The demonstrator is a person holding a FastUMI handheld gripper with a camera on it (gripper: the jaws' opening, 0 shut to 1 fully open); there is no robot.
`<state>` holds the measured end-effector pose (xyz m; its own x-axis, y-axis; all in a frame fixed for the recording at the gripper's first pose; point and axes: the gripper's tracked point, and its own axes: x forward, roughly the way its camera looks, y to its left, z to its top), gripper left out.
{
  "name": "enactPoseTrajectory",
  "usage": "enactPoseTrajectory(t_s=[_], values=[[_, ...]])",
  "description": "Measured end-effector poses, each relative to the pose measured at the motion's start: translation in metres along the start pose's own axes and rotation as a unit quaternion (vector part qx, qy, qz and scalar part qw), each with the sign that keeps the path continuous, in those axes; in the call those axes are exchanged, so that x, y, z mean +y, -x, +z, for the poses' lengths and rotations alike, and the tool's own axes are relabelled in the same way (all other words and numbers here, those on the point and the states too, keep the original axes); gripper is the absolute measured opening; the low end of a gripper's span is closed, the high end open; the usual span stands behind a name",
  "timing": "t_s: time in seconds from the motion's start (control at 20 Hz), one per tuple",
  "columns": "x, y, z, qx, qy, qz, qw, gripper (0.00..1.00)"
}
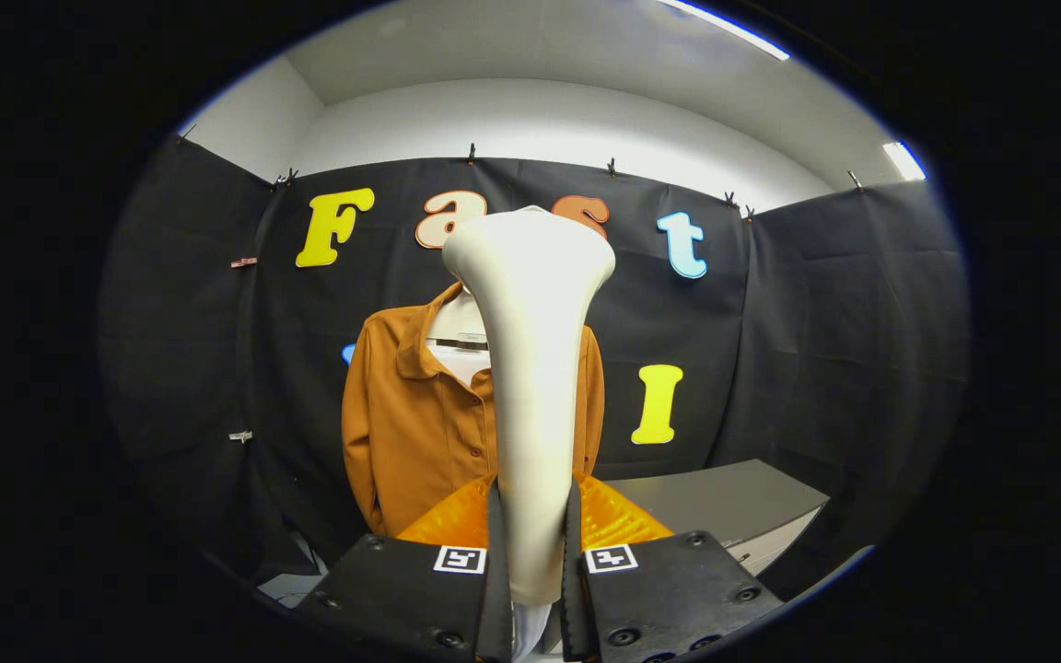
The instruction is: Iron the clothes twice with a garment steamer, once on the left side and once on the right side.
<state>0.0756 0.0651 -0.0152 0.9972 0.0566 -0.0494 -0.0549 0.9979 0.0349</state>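
**Steamer gripped, shirt ahead**

Tool (530, 552) clenched on the garment steamer (530, 368), both fingers pressing its slim neck; head flares upward. Likely rigid, smooth plastic, top-heavy, so the hold low on the neck may slip. Brown shirt (411, 414) hangs beyond, soft, against the wall. Steamer blocks the shirt's right half; hanger unseen. Grey bench (724, 502) corner at right.

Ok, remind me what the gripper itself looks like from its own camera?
The gripper shows two flat, blocky finger bodies with screw heads, each bearing a small square black-and-white tag near its inner edge. Thin upright plates line the inner faces. No cables visible.
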Motion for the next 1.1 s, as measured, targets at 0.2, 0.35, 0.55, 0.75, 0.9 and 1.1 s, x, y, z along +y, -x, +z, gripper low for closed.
enactPoseTrajectory(t_s=[0.2,0.35,0.55,0.75,0.9,1.1], values=[[0.0,-0.001,0.002,-0.001,0.0,0.0,1.0,0.24],[-0.002,-0.003,0.002,0.0,0.0,-0.001,1.0,0.24],[-0.005,-0.003,0.002,0.0,-0.001,-0.002,1.0,0.24],[-0.008,-0.004,0.002,0.0,-0.003,-0.004,1.0,0.24],[-0.01,-0.004,0.003,0.0,-0.004,-0.005,1.0,0.24],[-0.013,-0.005,0.005,-0.002,-0.004,-0.007,1.0,0.24]])
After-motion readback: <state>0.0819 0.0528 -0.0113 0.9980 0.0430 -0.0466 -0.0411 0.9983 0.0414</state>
